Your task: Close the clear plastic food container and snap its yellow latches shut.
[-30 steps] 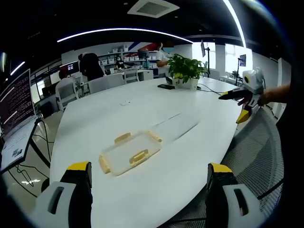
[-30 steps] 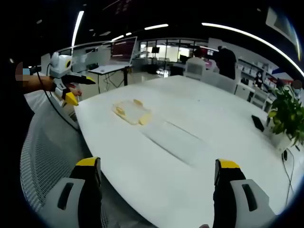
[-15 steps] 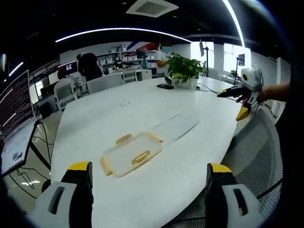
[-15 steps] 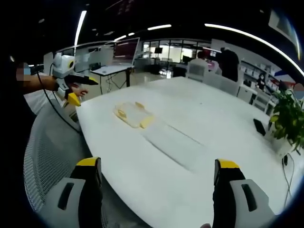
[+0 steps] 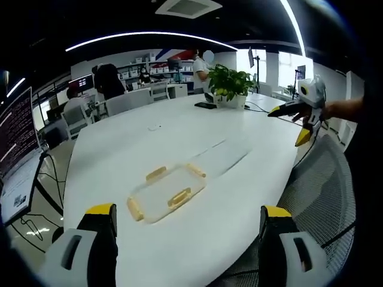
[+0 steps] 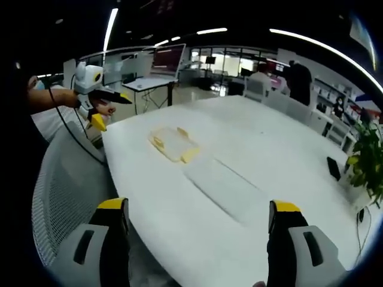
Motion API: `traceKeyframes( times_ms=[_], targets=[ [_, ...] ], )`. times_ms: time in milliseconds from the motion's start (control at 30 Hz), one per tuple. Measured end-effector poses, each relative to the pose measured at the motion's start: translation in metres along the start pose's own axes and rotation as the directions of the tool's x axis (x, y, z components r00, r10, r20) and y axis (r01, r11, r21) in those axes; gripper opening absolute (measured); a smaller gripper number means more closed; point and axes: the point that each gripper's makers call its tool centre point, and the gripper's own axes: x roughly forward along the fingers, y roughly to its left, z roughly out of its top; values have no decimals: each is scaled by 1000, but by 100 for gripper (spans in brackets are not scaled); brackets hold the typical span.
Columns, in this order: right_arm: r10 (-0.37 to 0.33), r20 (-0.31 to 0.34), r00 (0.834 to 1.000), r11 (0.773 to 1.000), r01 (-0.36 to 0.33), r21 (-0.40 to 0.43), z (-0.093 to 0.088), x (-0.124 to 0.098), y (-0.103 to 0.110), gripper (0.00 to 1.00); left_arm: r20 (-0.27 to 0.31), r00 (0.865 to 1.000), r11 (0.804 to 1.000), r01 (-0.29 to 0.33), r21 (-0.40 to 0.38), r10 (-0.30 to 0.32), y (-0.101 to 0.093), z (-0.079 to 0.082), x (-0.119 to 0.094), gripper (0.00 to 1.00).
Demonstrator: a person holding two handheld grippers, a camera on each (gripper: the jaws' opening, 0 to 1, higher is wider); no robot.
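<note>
Both grippers (image 5: 185, 236) (image 6: 194, 239) have edged closer, jaws apart, empty; container (image 5: 166, 194) and lid (image 6: 224, 190) lie untouched, well apart.

The clear lid (image 6: 224, 190) is a faint outline on the white surface (image 6: 287, 155), its edges hard to trace. The container's latches (image 5: 179, 197) are too small to tell whether snapped. Distant people (image 5: 108, 81) blur.

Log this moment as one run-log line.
container: on table, untouched | lid: lying beside it | left hand-held gripper: open | right hand-held gripper: open
</note>
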Motion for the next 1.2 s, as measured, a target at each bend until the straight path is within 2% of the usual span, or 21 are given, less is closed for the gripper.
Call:
traceKeyframes(
  times_ms=[533,1200],
  targets=[
    [75,-49,996,993,-79,-85,9,15,0,92,-48,998,998,49,40,-48,11,-2,8,96],
    [163,-90,982,971,-176,-163,32,41,-2,88,-108,990,988,106,115,-94,31,0,22,93]
  ],
)
